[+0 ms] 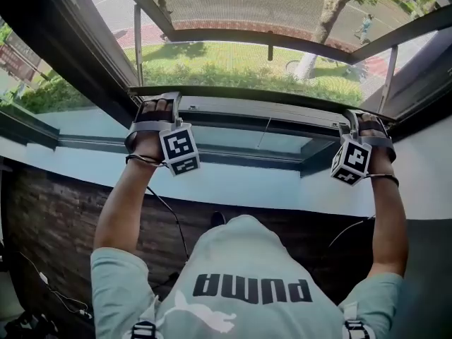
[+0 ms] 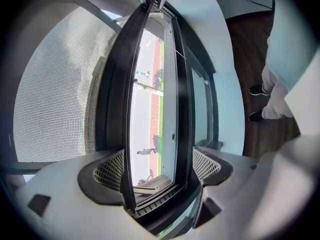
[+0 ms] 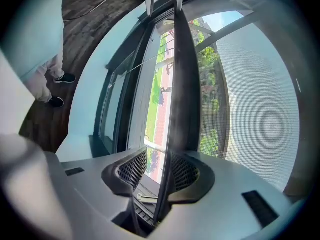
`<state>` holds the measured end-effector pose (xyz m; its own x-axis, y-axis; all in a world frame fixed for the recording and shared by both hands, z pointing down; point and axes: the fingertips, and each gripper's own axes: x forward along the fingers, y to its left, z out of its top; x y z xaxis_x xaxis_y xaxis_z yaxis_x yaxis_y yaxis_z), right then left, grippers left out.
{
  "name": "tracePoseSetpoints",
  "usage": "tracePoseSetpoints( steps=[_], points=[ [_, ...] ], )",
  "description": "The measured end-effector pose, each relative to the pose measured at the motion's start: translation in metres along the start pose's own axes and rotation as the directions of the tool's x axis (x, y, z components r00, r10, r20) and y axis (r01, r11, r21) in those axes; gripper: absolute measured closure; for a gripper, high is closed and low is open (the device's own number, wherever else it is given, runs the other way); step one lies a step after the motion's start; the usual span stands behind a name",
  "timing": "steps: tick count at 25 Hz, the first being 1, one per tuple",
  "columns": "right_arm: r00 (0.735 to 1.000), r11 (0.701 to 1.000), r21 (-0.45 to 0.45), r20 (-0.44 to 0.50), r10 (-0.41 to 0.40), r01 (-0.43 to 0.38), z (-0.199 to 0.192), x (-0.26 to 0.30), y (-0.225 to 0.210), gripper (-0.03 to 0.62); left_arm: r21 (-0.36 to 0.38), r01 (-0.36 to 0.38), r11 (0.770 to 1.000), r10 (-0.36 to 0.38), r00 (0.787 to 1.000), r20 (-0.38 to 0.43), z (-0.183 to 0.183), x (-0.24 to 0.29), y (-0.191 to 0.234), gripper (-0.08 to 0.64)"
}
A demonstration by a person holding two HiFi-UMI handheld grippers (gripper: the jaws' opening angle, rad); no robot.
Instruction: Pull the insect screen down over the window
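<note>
The insect screen's dark bottom bar (image 1: 254,108) runs across the window opening at about hand height. My left gripper (image 1: 157,103) holds it near its left end and my right gripper (image 1: 361,122) near its right end. In the left gripper view the bar (image 2: 127,84) fills the gap of the left gripper (image 2: 157,169), both pads against it, with the grey mesh (image 2: 60,94) to its left. In the right gripper view the right gripper (image 3: 159,171) is shut narrowly on the bar's thin edge (image 3: 179,84); the mesh (image 3: 255,94) spreads to its right.
Below the bar lie a dark window frame and a pale sill (image 1: 233,186). An outward-opened sash with a small handle (image 1: 270,48) stands beyond the bar. Dark frame posts (image 1: 70,41) flank the opening. Cables (image 1: 63,299) lie on the wooden floor by my shoes (image 2: 257,90).
</note>
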<state>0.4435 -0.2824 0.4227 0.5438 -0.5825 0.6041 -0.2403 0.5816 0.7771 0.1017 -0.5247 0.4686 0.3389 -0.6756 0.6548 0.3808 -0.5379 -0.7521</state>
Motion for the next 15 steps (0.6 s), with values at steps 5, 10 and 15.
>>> tracePoseSetpoints(
  steps=[5,10,15],
  points=[
    [0.999,0.998,-0.029,-0.004,0.051,-0.051,0.007,0.024,0.035,0.445,0.016,0.050,0.999,-0.050,0.998,-0.023,0.001,0.024,-0.034,0.140],
    [0.999,0.999,-0.016,0.001,0.039,-0.039,0.009,0.032,0.042,0.446,-0.002,0.019,1.000,-0.019,0.999,-0.030,0.006,0.037,-0.042,0.140],
    [0.999,0.999,-0.005,0.004,0.039,-0.039,0.011,0.037,0.047,0.445,-0.033,-0.013,0.999,0.013,1.000,-0.008,0.008,0.042,-0.045,0.140]
  ],
)
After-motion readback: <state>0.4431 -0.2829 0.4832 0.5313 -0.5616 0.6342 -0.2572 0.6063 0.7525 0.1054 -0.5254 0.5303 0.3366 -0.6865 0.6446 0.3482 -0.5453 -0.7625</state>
